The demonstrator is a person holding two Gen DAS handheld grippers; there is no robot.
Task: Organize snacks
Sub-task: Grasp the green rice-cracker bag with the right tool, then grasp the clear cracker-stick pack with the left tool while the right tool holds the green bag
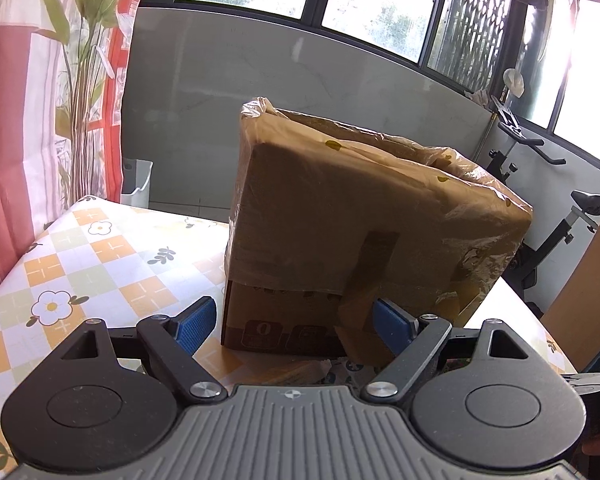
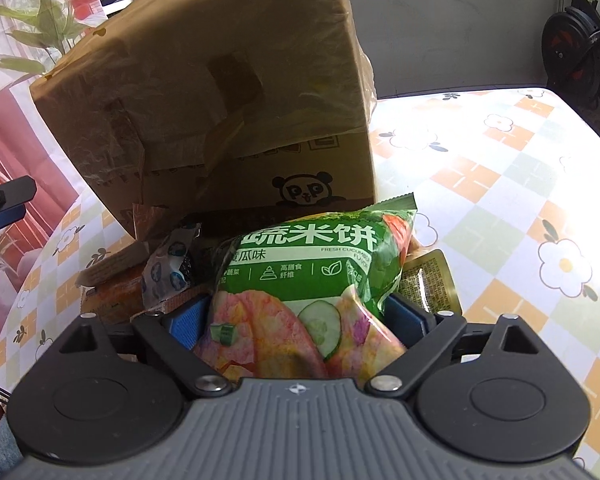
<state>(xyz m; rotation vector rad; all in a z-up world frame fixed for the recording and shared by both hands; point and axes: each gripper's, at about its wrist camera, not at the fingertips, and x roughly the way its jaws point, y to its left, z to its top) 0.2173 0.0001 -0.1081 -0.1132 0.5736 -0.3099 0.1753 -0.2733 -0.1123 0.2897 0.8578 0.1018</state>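
The left gripper (image 1: 290, 322) stands wide with nothing between its blue pads (image 1: 192, 326); the box (image 1: 364, 216) rises just ahead of it, its near bottom corner between the two fingers but apart from both pads as far as the view shows. The box is one brown carton, draped in clear film, with a panda print low on one face, and it stands on the flowered table (image 1: 100, 256).

In the right wrist view, the right gripper (image 2: 296, 320) has a green bag (image 2: 304, 276) of rice crackers lying between its wide jaws; whether the pads press on it cannot be told. The bag shows cucumber slices and pink crackers. To its left lies one small blue-and-white packet (image 2: 168, 276); to its right, one gold packet (image 2: 432, 280). All three snacks lie on the table at the foot of the box.
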